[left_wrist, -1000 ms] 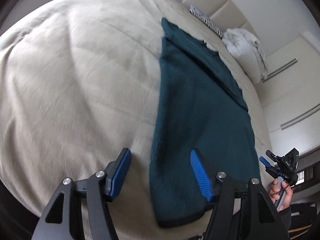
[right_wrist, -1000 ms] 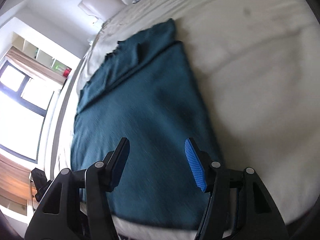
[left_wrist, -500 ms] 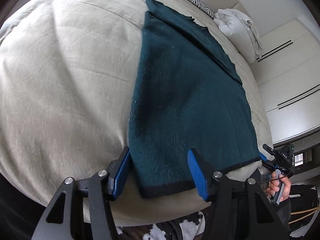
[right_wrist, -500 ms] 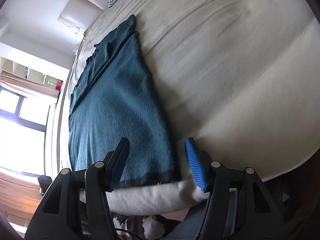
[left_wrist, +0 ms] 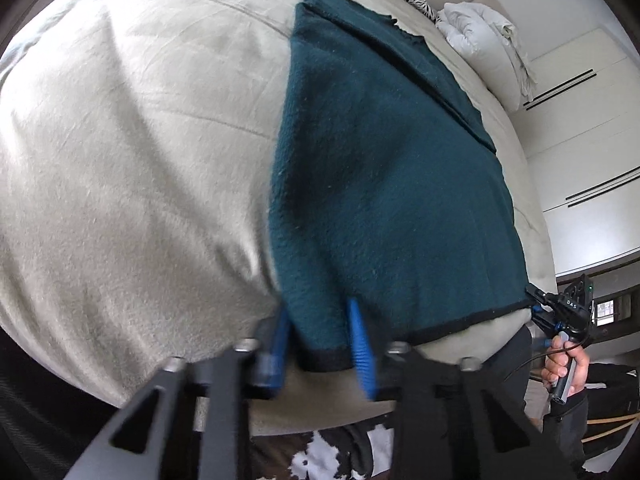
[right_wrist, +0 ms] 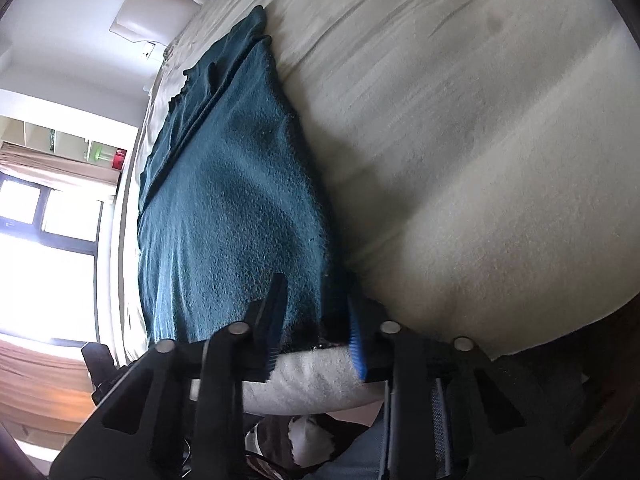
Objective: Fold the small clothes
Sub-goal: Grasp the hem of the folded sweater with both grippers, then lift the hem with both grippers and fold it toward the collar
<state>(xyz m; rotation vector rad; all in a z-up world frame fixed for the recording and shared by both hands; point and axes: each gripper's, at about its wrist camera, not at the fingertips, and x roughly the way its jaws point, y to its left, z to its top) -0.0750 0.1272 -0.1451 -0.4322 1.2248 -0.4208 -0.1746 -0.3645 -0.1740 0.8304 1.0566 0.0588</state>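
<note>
Garment [left_wrist: 384, 184] hem between tool [left_wrist: 322, 340] pads

Your left hand-held gripper [left_wrist: 322, 344] has just been closing its blue pads on the near left corner of the dark teal garment [left_wrist: 384, 168], whose black-edged hem lies between them at the edge of the bed [left_wrist: 120, 152]. The garment lies flat lengthwise on the beige cover. At the hem's far right corner your right hand [left_wrist: 566, 364] holds the other hand-held gripper [left_wrist: 534, 304]; a white folded duvet [left_wrist: 492, 44] sits near the headboard.
</note>
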